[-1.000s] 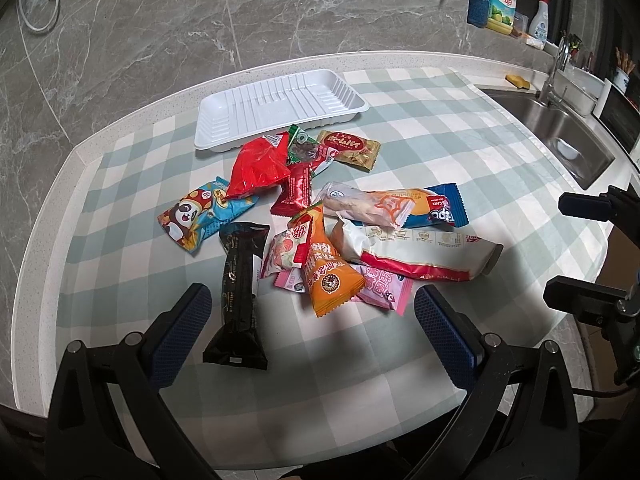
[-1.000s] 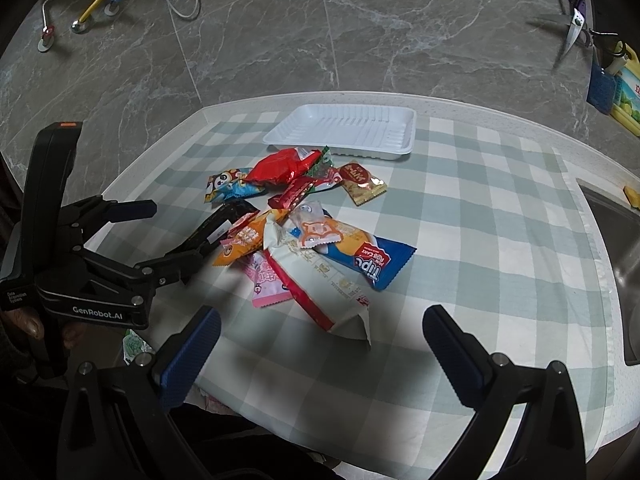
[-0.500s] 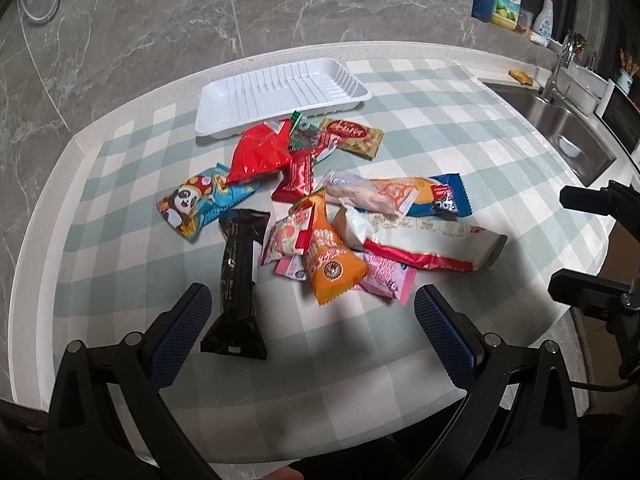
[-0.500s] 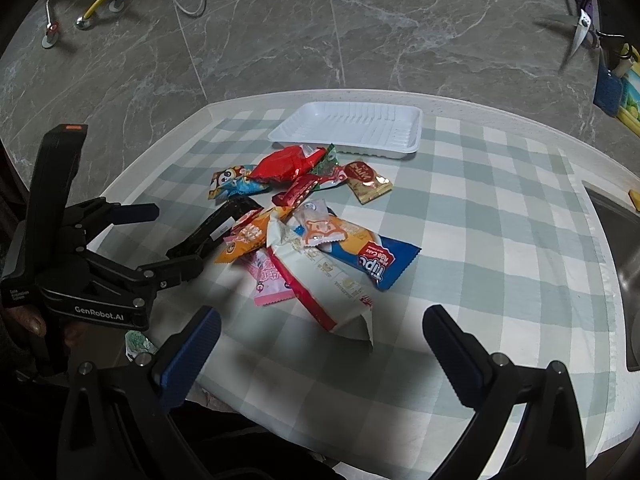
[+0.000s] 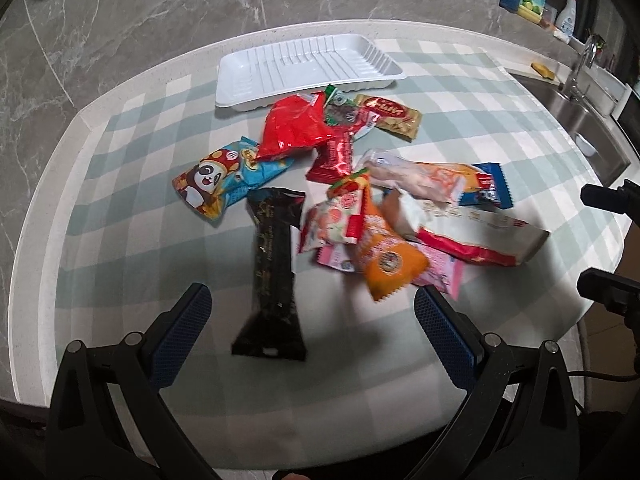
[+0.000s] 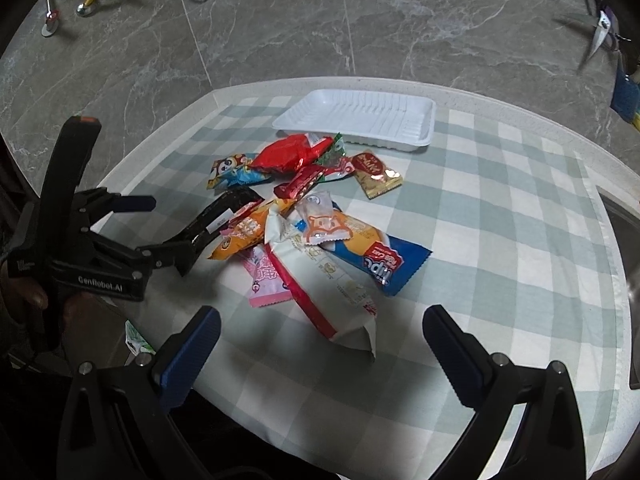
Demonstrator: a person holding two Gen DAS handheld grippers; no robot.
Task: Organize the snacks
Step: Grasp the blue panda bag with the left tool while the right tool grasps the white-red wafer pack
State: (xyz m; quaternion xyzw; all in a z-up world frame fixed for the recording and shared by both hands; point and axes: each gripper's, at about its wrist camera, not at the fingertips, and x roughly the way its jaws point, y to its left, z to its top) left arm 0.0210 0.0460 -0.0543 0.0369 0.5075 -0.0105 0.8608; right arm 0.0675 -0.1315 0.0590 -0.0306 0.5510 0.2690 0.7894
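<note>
- Blue foil on the blue-ended snack packet carries white lettering that reads roughly "tipo"; it lies right of centre in the right wrist view, half under an orange-and-clear packet with a cartoon face.
- White print on the black body of the left gripper, at the left edge of the same view, reads "GenRobot.AI".
- The gold-and-red sachet bears script too small to read.
- The panda-print blue packet shows a cartoon panda; its small label is illegible.
- The long black foil bar has faint gold print, unreadable.
- Left gripper: jaws spread wide, holding nothing, the black bar's near end lying between the blue pads without touching them.
- Right gripper: jaws equally wide, empty, hanging just short of the long white-and-red bag.
- The snacks lie heaped mid-frame on the green-checked cloth; the ribbed white plastic tray sits behind them, upper centre, with a shiny red packet at its near rim.
</note>
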